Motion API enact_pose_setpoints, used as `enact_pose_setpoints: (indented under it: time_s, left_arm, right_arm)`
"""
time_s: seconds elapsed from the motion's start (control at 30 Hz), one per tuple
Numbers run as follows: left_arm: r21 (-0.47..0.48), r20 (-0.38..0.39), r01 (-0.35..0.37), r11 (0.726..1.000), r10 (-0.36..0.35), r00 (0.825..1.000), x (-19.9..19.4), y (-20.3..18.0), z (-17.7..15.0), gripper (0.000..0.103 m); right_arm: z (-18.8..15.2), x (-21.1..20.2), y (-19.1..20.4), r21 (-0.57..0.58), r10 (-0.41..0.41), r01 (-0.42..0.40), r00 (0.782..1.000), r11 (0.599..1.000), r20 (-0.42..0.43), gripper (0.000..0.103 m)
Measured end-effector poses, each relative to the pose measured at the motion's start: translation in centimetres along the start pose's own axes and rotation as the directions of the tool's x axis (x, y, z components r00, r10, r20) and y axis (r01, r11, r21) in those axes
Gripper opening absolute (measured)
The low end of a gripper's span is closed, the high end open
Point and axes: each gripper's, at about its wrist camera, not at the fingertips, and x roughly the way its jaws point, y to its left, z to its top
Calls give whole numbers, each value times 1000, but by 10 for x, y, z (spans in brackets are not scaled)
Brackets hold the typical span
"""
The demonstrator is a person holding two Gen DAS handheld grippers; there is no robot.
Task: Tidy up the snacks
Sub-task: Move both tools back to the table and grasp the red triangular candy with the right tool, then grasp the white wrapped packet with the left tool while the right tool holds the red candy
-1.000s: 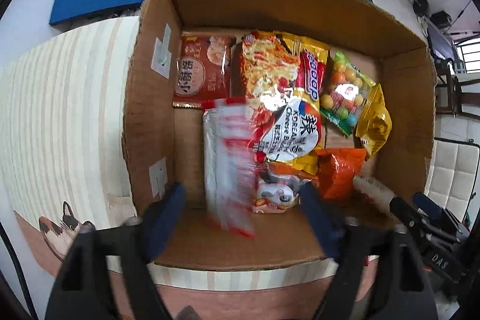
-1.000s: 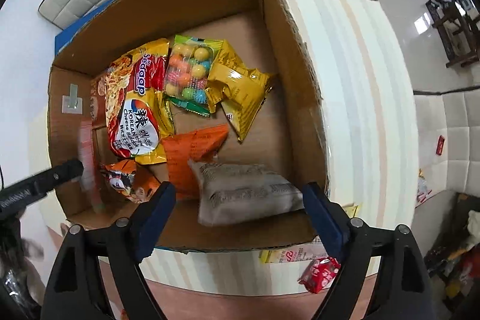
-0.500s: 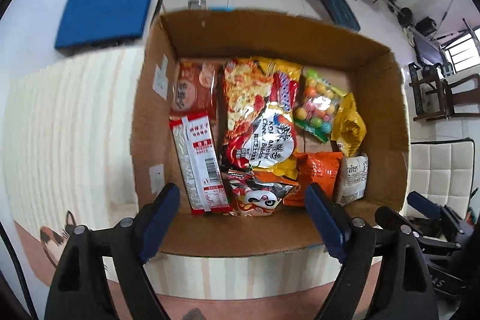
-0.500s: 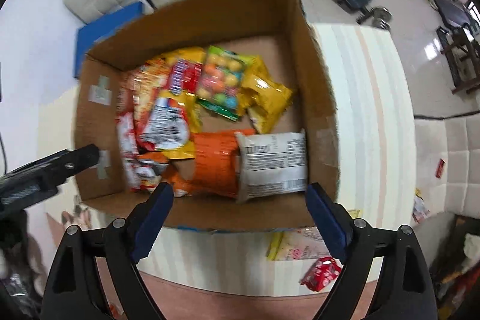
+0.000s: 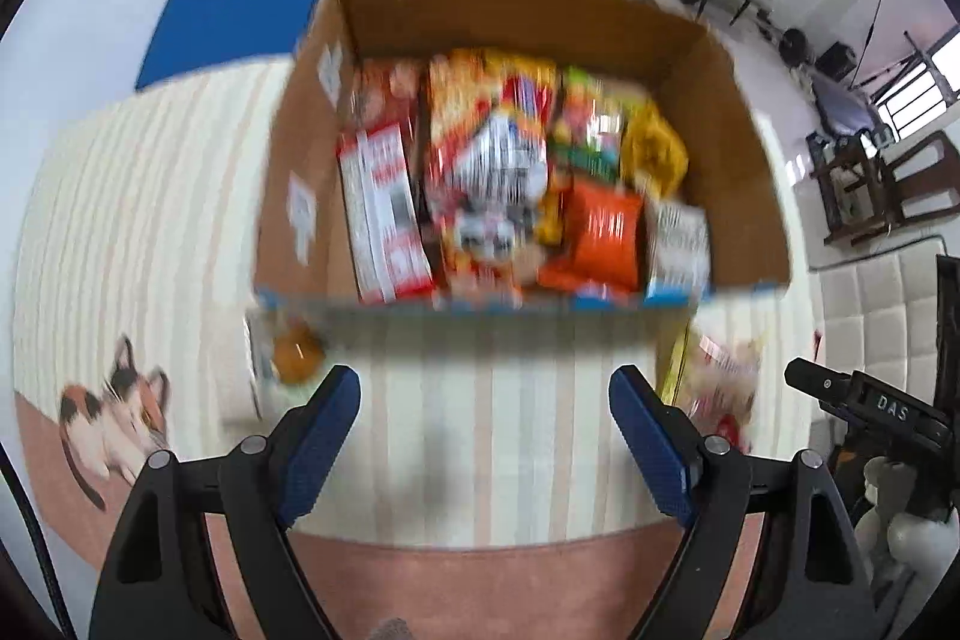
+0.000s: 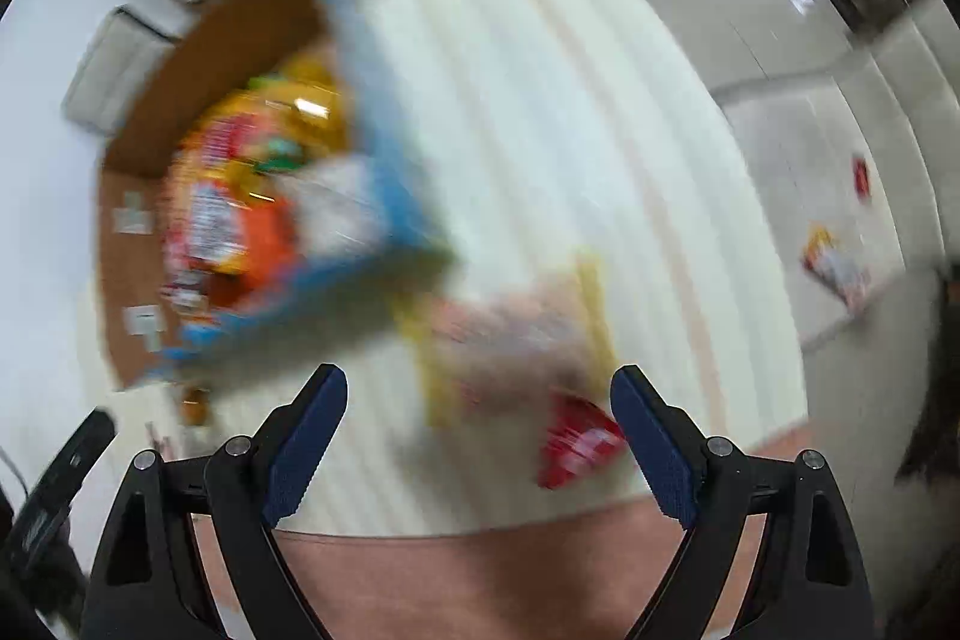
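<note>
Jaws of left gripper [image 5: 485, 415] spread wide, nothing between, over striped worktop [image 5: 144, 196] just short of cardboard box [image 5: 744, 196]. Jaws of right gripper [image 6: 479, 415] likewise spread and empty, off box's right corner. Snacks [image 5: 510, 172] packed inside box; yellow-edged packet [image 6: 510, 334] and red packet [image 6: 573, 445] loose on worktop beside box.

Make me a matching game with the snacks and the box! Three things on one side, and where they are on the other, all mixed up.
Things:
1. orange packet
2. red packet
3. left gripper

Places or states:
A. on the striped cloth, outside the cardboard box
B. open, nothing between the fingers
C. inside the box, near its front wall

Pairs: 1-C, 2-A, 3-B
</note>
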Motion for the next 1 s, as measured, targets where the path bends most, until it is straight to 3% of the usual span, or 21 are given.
enact_pose_setpoints:
  time_s: [0.13,0.23,0.3,0.33,0.43,0.7,1.0]
  left_arm:
    - [-31,-87,-1,1000,-2,996,32,2,-23,85]
    - [-49,-129,-10,999,3,992,50,5,-36,85]
    - [-54,-137,-19,998,11,990,55,7,-40,85]
    - [-54,-140,-23,998,16,990,56,7,-43,85]
    - [-60,-141,-38,997,29,990,58,13,-49,85]
    - [-127,-126,-94,987,77,989,49,60,-51,85]
    - [-307,-138,-146,940,108,984,54,164,-31,85]
  right_arm:
    - [-21,48,-34,82,12,-3,994,997,-110,91]
    - [-34,70,-43,117,26,-10,989,993,-142,90]
    - [-41,80,-45,132,35,-15,988,991,-149,79]
    - [-44,85,-46,138,29,-8,987,990,-156,62]
    - [-49,83,-45,151,24,-8,994,988,-107,41]
    - [-73,69,-12,107,68,-59,994,993,-86,40]
    - [-95,88,86,-72,87,-97,988,993,-129,39]
